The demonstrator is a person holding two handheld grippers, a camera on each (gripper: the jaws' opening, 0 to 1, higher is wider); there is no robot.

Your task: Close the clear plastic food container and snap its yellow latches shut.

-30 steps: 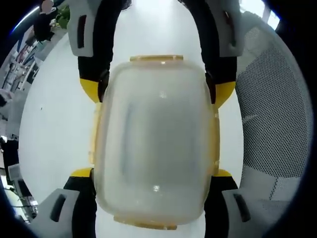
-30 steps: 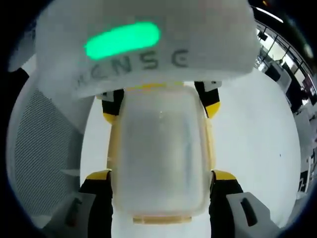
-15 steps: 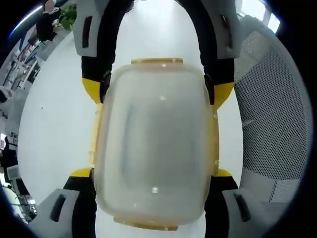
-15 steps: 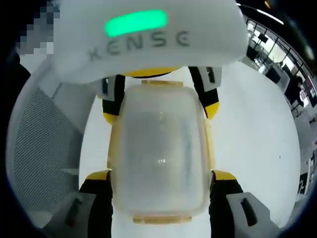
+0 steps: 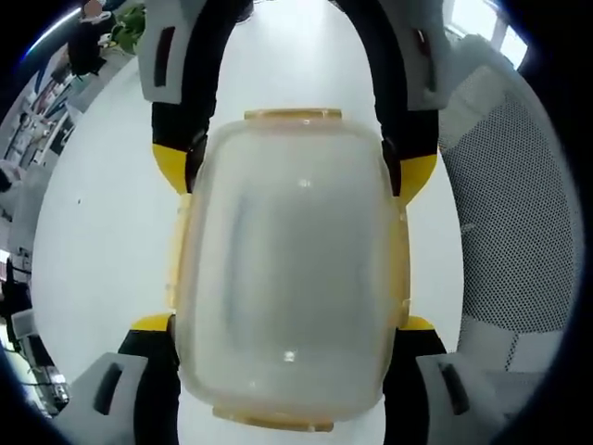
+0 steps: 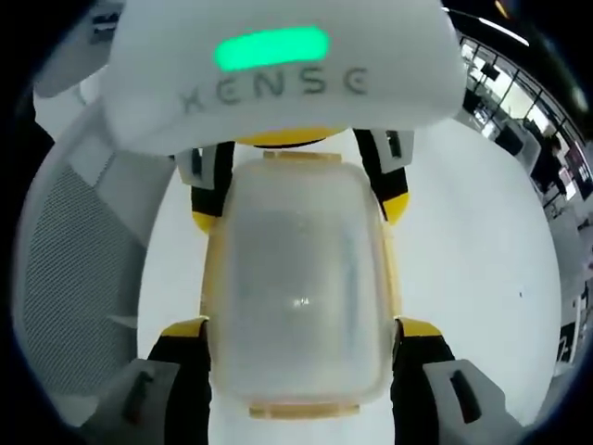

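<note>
The clear plastic food container (image 5: 292, 269) lies lid-up on the white table (image 5: 102, 213), held from both ends. My left gripper (image 5: 285, 326) comes from the bottom of the left gripper view, its yellow-tipped fingers (image 5: 153, 326) pressed against the container's sides. My right gripper (image 5: 295, 171) clamps the far end. In the right gripper view the container (image 6: 298, 287) sits between my right gripper (image 6: 301, 329) and my left gripper (image 6: 301, 199) opposite. Yellow latches (image 5: 293, 115) lie flat at the ends and along the sides (image 6: 301, 408).
A white mesh chair (image 5: 519, 232) stands close beside the table, seen also as the mesh chair (image 6: 65, 278) in the right gripper view. Desks and office clutter (image 6: 547, 158) lie far behind. Bare table surface (image 6: 482, 269) spreads on the other side.
The container and both grips stay as they were. In the right gripper view the left gripper's white housing has shifted slightly up and right.
</note>
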